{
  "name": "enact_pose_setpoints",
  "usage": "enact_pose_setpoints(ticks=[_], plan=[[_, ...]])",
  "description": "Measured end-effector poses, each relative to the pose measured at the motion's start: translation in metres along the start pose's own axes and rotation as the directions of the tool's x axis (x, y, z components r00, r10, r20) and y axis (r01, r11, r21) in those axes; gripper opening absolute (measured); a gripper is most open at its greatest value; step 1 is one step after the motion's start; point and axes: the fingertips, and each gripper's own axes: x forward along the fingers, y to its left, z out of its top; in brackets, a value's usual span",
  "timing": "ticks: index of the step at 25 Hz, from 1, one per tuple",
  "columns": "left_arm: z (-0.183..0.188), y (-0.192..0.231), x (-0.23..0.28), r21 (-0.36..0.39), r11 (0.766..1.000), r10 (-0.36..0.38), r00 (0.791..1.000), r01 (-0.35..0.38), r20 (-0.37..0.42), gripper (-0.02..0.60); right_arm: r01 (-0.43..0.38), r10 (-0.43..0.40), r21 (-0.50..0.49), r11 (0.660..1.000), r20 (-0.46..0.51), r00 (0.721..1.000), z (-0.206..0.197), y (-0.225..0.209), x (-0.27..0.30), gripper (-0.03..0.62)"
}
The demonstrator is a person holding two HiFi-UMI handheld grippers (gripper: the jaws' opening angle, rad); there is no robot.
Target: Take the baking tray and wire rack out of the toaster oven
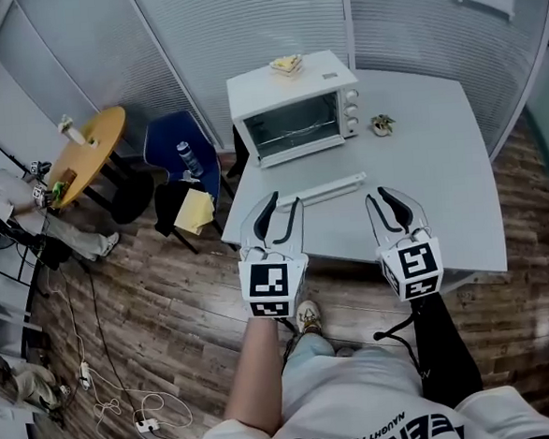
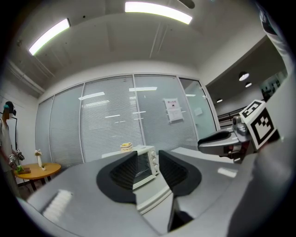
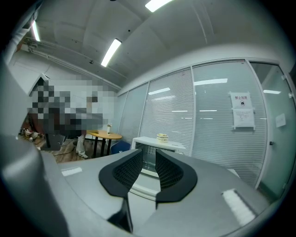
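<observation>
Our bare left forearm (image 1: pixel 257 375) leads up to the left gripper (image 1: pixel 286 206), whose black jaws stand fairly wide apart with nothing between them. Beside it the right gripper (image 1: pixel 379 197) shows a narrower gap, also empty. Both hover level at the near edge of the pale grey square table (image 1: pixel 439 155). Well ahead of them stands the white box-shaped toaster oven (image 1: pixel 293 109), door let down, its white handle bar (image 1: pixel 321 191) nearest us. We cannot make out the baking tray or wire rack within its grey cavity.
</observation>
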Motion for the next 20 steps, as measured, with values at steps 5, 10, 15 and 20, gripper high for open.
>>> enact_pose_setpoints(ticks=[5, 10, 15, 20], plan=[[-0.008, 0.01, 0.018, -0.005, 1.0, -0.007, 1.0, 0.007, 0.003, 0.152, 0.003, -0.003, -0.013, 1.0, 0.0, 1.0, -0.001, -0.004, 0.021, 0.067], [-0.016, 0.026, 0.051, -0.029, 0.999, -0.027, 1.0, 0.027, -0.003, 0.152, 0.013, -0.013, -0.007, 1.0, -0.04, 0.999, -0.012, -0.013, 0.049, 0.067], [-0.023, 0.049, 0.088, -0.03, 0.998, -0.051, 0.999, 0.051, -0.002, 0.152, 0.024, -0.025, -0.011, 1.0, -0.055, 0.998, -0.016, -0.021, 0.088, 0.067], [-0.025, 0.078, 0.126, -0.02, 0.996, -0.083, 0.997, 0.083, -0.003, 0.152, 0.048, -0.048, -0.005, 0.999, -0.068, 0.997, -0.011, -0.029, 0.131, 0.067]])
